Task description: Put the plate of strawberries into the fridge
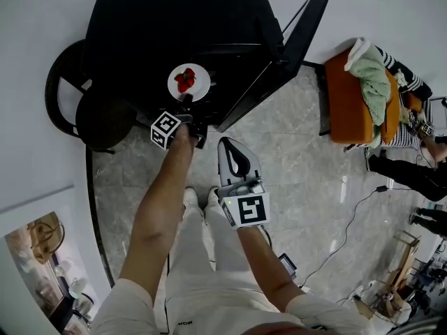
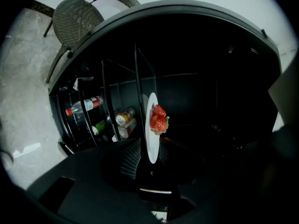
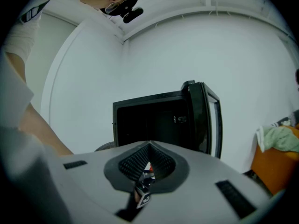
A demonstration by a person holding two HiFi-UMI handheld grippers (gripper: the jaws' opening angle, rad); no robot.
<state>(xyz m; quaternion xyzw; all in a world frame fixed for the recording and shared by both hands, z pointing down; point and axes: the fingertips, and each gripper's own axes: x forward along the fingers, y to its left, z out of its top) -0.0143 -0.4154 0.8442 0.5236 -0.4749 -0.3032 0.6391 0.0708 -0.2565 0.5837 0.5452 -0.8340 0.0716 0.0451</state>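
Pictured inside the open black fridge (image 1: 174, 19): white plate (image 1: 200, 86) of strawberries (image 1: 186, 79), near rim flanked by the parted jaws of the left gripper (image 2: 149, 146), pads clear of it; right gripper (image 3: 149, 146) closed on nothing, held back from the doorway

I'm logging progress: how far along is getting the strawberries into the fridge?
Done: the fridge door stands open and the plate of strawberries seems to rest on a shelf inside. In hand: the left gripper, jaws apart, straddles the plate's rim. Left: draw that gripper out, probably shut the door.
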